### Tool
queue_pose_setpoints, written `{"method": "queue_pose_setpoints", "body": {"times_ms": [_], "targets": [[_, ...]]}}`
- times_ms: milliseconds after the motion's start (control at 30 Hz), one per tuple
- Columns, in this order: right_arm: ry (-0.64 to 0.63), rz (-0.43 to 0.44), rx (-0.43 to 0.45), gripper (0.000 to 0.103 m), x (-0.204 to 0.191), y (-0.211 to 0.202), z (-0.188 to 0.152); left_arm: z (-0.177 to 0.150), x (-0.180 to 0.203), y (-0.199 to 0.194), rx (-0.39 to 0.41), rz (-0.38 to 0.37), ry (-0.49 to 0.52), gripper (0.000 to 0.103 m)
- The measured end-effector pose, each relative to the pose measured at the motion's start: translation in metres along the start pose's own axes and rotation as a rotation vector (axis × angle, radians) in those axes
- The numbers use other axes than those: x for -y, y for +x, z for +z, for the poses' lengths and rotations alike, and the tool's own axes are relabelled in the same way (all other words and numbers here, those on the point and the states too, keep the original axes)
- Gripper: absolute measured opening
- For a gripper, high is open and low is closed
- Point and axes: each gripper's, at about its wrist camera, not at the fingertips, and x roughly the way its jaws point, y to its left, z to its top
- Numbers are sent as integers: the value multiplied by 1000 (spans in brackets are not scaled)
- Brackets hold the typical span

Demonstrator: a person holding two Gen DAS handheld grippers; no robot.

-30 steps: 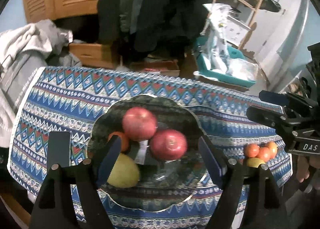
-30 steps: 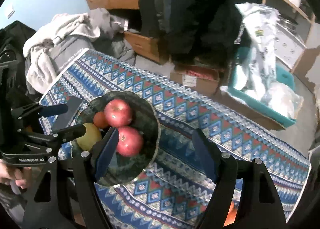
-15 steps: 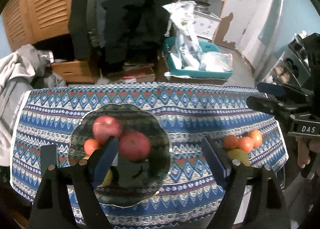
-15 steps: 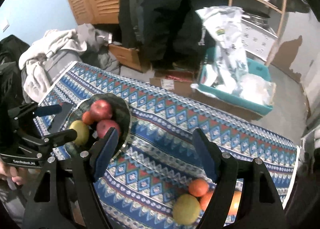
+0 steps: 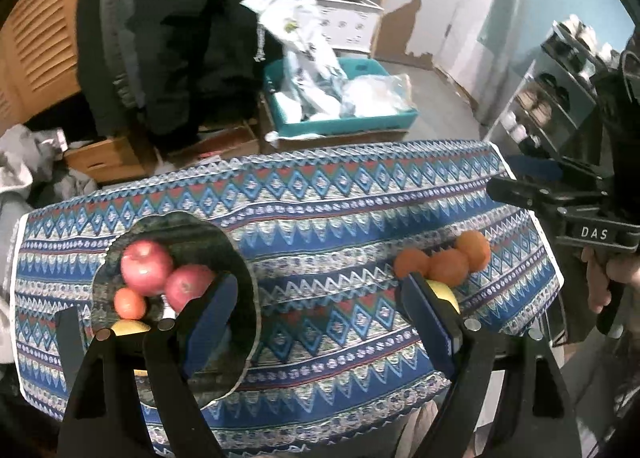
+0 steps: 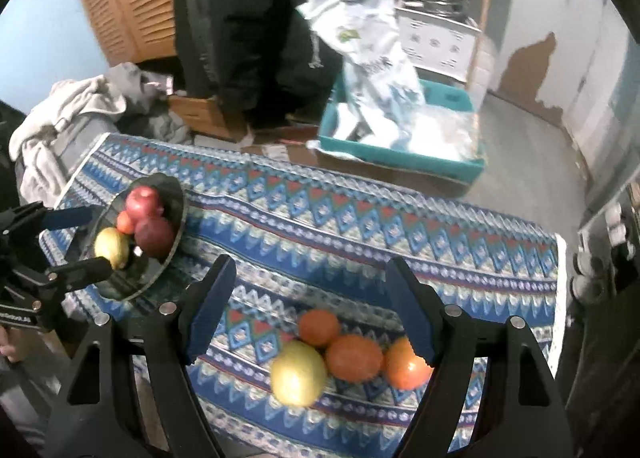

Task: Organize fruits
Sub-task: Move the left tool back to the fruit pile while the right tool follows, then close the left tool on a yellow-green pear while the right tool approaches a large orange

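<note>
A dark glass plate (image 5: 240, 258) (image 6: 178, 225) at the table's left holds two red apples (image 5: 146, 268) (image 6: 154, 234), a small orange (image 5: 129, 304) and a yellow fruit (image 6: 112, 248). Three oranges (image 6: 354, 358) (image 5: 448, 266) and a yellow-green fruit (image 6: 298, 374) lie loose on the patterned cloth at the right. My left gripper (image 5: 320, 314) is open and empty, raised over the table's middle. My right gripper (image 6: 310, 302) is open and empty above the loose fruit.
The table is covered by a blue patterned cloth (image 5: 340, 209) (image 6: 360, 225). Behind it on the floor stand a teal crate with plastic bags (image 5: 340, 105), cardboard boxes (image 5: 108, 155) and a pile of clothes (image 6: 68, 117). A shelf rack stands at the right (image 5: 552, 105).
Both grippers have swung to the right and pulled back. The plate has slid to the left in both views and the loose fruit has come fully into view. Both stay open.
</note>
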Motion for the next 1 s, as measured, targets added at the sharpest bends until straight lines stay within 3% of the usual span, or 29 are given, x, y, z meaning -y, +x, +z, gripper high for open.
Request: {"method": "queue_pose_setpoints", "body": {"times_ms": [533,1000], "targets": [[108,-65,-40,78,69,-1,-49,0,71,33,-65,-38,91,86],[148,-84,-136,78,102,23,-88,-10,110,98,-187,-96,57,86]]}}
